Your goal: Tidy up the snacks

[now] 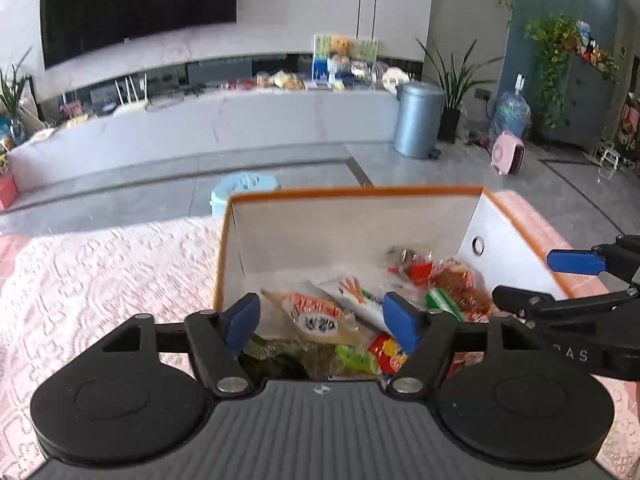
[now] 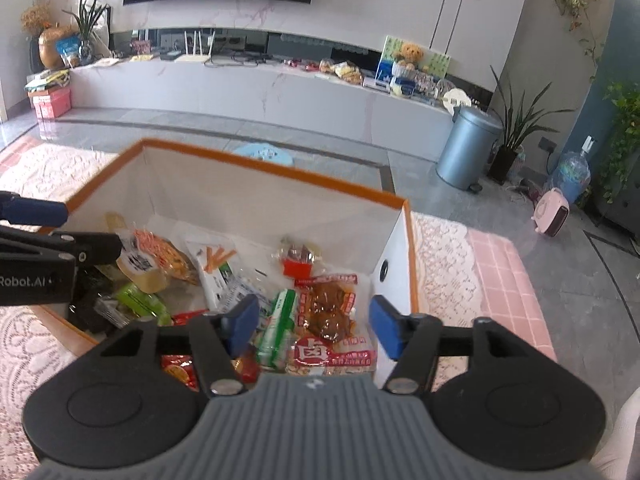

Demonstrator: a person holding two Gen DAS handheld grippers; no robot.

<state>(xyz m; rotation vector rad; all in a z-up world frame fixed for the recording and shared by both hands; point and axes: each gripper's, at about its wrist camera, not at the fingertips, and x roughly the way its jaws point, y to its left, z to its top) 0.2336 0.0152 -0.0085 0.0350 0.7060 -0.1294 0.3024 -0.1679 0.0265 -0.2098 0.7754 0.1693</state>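
Tablecloth (image 1: 100,272): 1 box (image 1: 352,216), 2 tongs open above snacks (image 2: 320,308).

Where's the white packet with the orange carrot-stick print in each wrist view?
Left wrist: the carrot-stick packet lies mid-box, just above the gap between the left tool's open fingers.
Right wrist: the same packet sits left of centre in the box, up and left of the right tool.
Shared landmark: the orange-rimmed white box; beyond it, the grey bin.
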